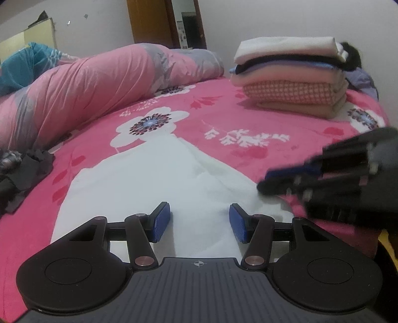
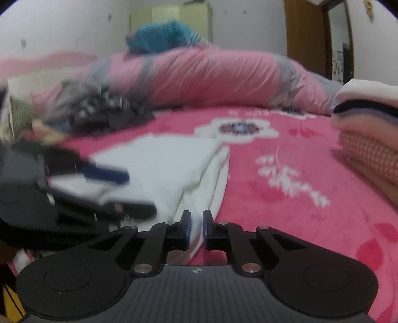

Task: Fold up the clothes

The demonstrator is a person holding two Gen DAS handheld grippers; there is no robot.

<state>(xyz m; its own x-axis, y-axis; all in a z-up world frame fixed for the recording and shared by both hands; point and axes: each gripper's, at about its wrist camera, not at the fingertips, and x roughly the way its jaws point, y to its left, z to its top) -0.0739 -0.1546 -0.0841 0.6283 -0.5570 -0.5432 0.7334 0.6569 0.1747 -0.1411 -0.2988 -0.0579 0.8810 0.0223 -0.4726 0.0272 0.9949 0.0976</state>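
A white garment [image 1: 149,179] lies partly folded on the pink flowered bedspread [image 1: 223,111]. My left gripper [image 1: 200,221] hovers over its near end, open, blue pads wide apart with nothing between them. In the left wrist view my right gripper [image 1: 265,180] is blurred at the garment's right edge. In the right wrist view the right gripper [image 2: 196,226] has its pads almost together, with a strip of the white garment [image 2: 161,161] running between them. The left gripper [image 2: 119,191] shows there as a blur over the cloth's left part.
A stack of folded clothes [image 1: 291,74] stands at the far right of the bed. A rolled pink and grey duvet [image 1: 99,82] lies along the back. Dark unfolded clothes [image 1: 24,174] are heaped at the left. A wooden door [image 1: 149,22] is behind.
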